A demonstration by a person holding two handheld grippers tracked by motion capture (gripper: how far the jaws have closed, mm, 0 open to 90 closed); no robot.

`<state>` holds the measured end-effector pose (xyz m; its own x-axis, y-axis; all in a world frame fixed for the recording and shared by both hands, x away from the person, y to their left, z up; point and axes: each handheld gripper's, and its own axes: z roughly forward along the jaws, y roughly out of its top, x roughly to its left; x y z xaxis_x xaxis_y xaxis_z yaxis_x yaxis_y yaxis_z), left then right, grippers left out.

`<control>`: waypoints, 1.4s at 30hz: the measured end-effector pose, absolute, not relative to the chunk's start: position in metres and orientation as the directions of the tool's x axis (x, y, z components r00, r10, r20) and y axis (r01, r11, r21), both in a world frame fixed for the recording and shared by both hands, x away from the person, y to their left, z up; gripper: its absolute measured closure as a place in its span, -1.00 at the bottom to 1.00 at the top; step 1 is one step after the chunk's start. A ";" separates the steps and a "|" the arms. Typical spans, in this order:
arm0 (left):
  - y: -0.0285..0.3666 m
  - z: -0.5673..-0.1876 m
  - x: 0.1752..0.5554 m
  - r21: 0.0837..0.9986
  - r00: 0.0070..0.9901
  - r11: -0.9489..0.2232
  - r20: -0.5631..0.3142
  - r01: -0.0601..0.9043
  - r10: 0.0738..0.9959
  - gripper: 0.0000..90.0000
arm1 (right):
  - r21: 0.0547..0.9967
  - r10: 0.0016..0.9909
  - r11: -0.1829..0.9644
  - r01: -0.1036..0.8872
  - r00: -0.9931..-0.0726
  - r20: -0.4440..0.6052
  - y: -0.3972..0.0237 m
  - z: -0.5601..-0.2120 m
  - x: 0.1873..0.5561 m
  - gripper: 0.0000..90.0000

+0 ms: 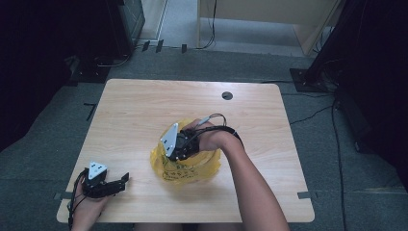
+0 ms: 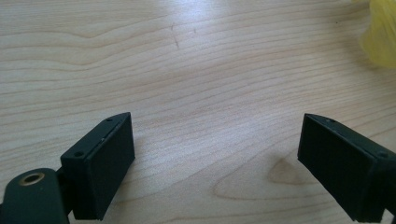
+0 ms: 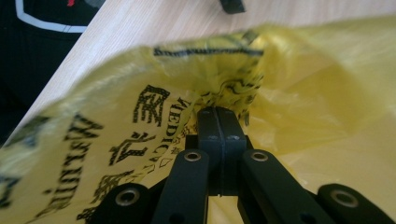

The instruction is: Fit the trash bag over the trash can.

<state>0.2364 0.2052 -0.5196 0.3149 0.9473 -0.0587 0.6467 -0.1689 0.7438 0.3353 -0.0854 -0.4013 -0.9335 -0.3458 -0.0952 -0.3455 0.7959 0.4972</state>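
Black jaws of the right gripper (image 3: 218,122), pressed tight together, pinch a fold of the crumpled yellow plastic bag printed with black lettering (image 3: 140,126), which sits near the middle of the pale wooden worktop (image 1: 144,103), slightly toward the person's side. At the near left corner, well apart from the bag, the left gripper (image 1: 119,183) rests in the person's hand on the bare wood, its two black jaws spread wide with nothing between them.
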 end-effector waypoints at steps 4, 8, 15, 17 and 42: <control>0.205 -0.519 0.236 0.742 0.314 -0.173 -0.053 0.648 0.948 -0.77 | 0.461 -0.360 0.816 -0.349 -0.930 -0.068 -0.078 -0.409 0.336 1.00; 0.204 -0.520 0.236 0.741 0.313 -0.177 -0.048 0.648 0.949 -0.77 | 0.410 -0.367 0.843 -0.348 -0.930 -0.033 -0.072 -0.419 0.335 1.00; 0.203 -0.520 0.236 0.741 0.314 -0.182 -0.041 0.647 0.949 -0.76 | 0.339 -0.376 0.873 -0.351 -0.927 0.007 -0.061 -0.434 0.335 1.00; 0.203 -0.520 0.236 0.741 0.313 -0.182 -0.040 0.647 0.949 -0.76 | 0.315 -0.381 0.881 -0.352 -0.924 0.035 -0.059 -0.441 0.334 1.00; 0.203 -0.520 0.236 0.740 0.313 -0.185 -0.035 0.647 0.949 -0.76 | 0.479 -0.402 0.787 -0.390 -0.912 -0.083 -0.089 -0.373 0.330 1.00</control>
<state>0.2364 0.2025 -0.5198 0.3127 0.9492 -0.0355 0.6468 -0.1854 0.7398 0.3296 -0.0889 -0.3735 -0.9120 -0.4016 -0.0833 -0.3901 0.7867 0.4785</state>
